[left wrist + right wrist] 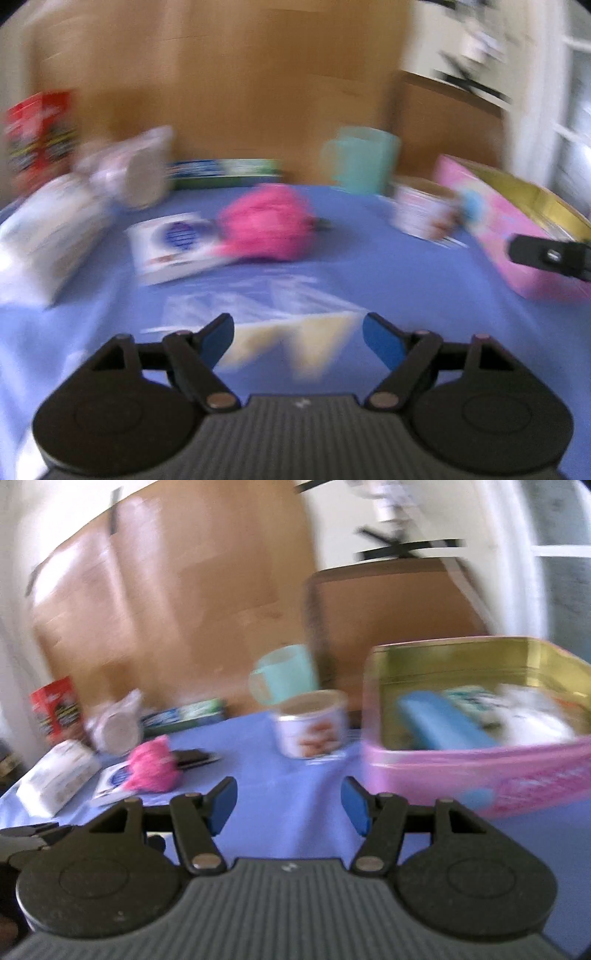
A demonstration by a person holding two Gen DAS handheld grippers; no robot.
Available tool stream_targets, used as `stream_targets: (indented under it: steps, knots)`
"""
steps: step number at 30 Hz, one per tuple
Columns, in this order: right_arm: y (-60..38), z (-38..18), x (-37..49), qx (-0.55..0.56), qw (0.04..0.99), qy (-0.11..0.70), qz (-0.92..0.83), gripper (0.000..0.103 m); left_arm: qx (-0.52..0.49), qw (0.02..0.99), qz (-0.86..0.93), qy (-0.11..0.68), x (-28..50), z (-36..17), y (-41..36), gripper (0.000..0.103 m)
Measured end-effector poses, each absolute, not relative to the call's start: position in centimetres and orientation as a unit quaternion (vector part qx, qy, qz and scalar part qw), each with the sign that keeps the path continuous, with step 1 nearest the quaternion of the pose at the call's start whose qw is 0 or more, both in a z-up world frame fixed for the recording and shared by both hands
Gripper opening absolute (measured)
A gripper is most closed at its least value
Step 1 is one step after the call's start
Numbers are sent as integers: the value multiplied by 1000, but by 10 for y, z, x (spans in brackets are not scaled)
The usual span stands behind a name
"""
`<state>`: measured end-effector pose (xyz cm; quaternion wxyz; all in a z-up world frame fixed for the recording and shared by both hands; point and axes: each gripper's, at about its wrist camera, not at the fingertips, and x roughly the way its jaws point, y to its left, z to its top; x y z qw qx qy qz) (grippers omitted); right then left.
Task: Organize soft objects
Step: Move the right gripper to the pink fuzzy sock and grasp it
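Observation:
Both views are motion-blurred. A fluffy pink soft object [267, 221] lies mid-table on the blue cloth; it also shows in the right wrist view [153, 766]. A clear plastic bag with cream-coloured contents [295, 332] lies just in front of my left gripper [298, 334], which is open and empty. A pink tin [480, 775] with a gold inside holds a blue item [439, 723] and white soft things [532, 720]. My right gripper [289, 803] is open and empty, left of the tin.
A white packet [48, 236], a flat white-and-blue box [173, 243], a red box [38, 136], a teal mug [364, 158] and a small printed can [314, 723] stand on the blue cloth [369, 277]. Cardboard panels [221, 81] rise behind.

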<state>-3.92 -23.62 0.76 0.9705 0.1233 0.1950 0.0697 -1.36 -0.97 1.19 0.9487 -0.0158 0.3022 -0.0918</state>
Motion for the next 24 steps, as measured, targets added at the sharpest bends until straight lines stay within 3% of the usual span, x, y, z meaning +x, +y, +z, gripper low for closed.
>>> stream_targets:
  steps: [5, 10, 11, 12, 16, 24]
  knots:
    - [-176, 20, 16, 65, 963, 202, 165, 65, -159, 951, -21, 264, -19, 8, 51, 80]
    - [-126, 17, 92, 81, 938, 272, 200, 64, -184, 949, -15, 256, -17, 8, 60, 80]
    - [-120, 13, 101, 80, 934, 286, 197, 63, -179, 950, -13, 254, -18, 9, 59, 80]
    - [-116, 8, 108, 80, 929, 304, 195, 51, -175, 952, -13, 251, -19, 11, 59, 80]
    - [-131, 5, 87, 97, 927, 299, 205, 43, -169, 955, -21, 245, -20, 11, 56, 81]
    - [-206, -1, -9, 109, 913, 316, 235, 44, -180, 942, -66, 275, -13, 7, 56, 82]
